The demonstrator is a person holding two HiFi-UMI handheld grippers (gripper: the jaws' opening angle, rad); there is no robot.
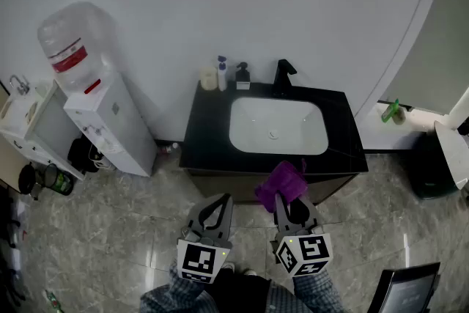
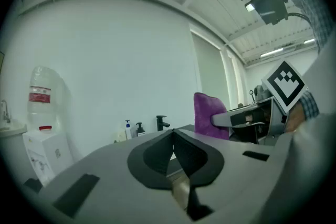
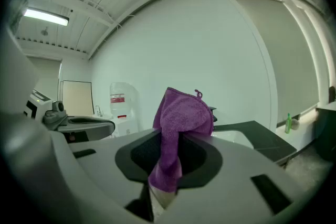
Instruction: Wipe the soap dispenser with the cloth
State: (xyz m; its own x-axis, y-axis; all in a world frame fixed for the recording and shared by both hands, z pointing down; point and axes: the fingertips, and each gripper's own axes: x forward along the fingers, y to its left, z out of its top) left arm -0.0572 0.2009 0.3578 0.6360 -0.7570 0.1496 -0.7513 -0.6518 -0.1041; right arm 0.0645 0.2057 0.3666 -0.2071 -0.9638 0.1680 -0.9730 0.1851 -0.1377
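Observation:
The soap dispenser point(image 1: 242, 76), a small bottle with a black pump, stands at the back of the black counter point(image 1: 198, 135), left of the black tap point(image 1: 283, 77). In the left gripper view the soap dispenser point(image 2: 140, 128) shows far off. A purple cloth point(image 1: 281, 183) hangs pinched in my right gripper point(image 1: 287, 206), just short of the counter's front edge. The cloth point(image 3: 181, 118) rises out of the shut jaws of the right gripper point(image 3: 170, 140). My left gripper point(image 1: 218, 201) is beside it, over the floor, shut with nothing in it; its jaws point(image 2: 172, 136) meet at the tips.
A white basin point(image 1: 242, 139) is set in the counter. A blue-topped bottle point(image 1: 222, 72) and a cream item point(image 1: 209, 78) stand left of the dispenser. A water cooler point(image 1: 102, 110) stands at left, a green bottle point(image 1: 390, 111) on a ledge at right.

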